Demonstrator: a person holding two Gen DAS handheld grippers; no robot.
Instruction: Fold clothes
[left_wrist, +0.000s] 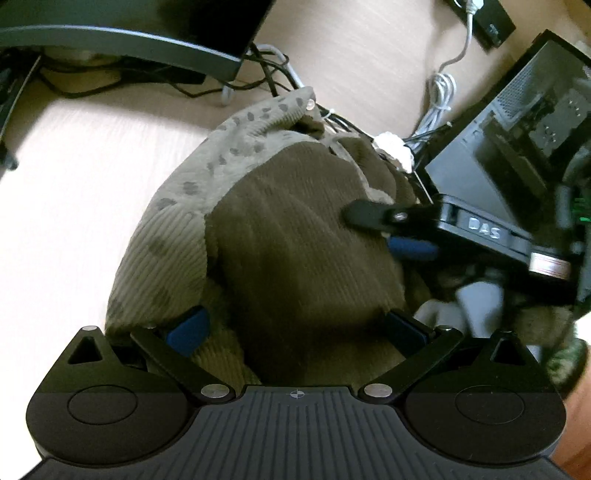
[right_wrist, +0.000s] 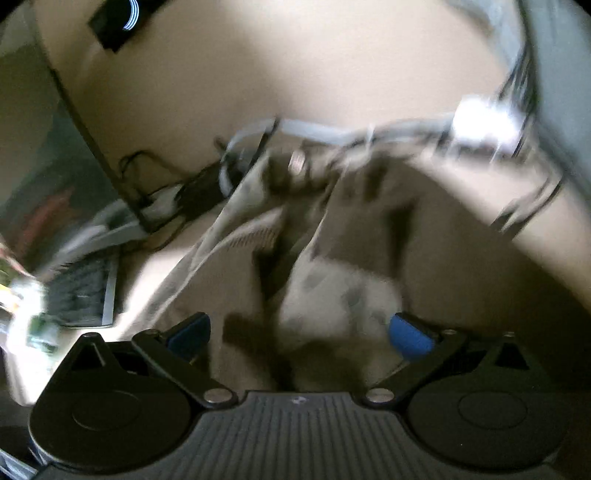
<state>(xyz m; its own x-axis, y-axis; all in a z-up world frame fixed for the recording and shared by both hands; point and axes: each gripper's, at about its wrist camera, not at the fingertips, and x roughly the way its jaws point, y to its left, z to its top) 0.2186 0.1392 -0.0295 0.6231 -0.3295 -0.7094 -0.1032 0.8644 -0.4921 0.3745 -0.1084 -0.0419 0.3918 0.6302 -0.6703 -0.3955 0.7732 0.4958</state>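
Observation:
An olive-brown corduroy garment (left_wrist: 295, 236) with a paler spotted inner side (left_wrist: 207, 170) lies bunched on the light wooden desk (left_wrist: 74, 184). My left gripper (left_wrist: 297, 328) is open, its blue pads (left_wrist: 188, 328) spread wide on either side of the cloth's near end. My right gripper (left_wrist: 384, 229) comes in from the right, low over the garment's right part. In the right wrist view, heavily blurred, the right gripper (right_wrist: 301, 334) is open, with the garment (right_wrist: 332, 295) spread between and ahead of its fingers.
A curved monitor and its stand (left_wrist: 129, 40) sit at the back left, with tangled black cables (left_wrist: 266, 74) behind the garment. A white cable (left_wrist: 439, 92) and a black computer case (left_wrist: 498, 147) are at the right. A keyboard (right_wrist: 81, 291) lies at the left in the right wrist view.

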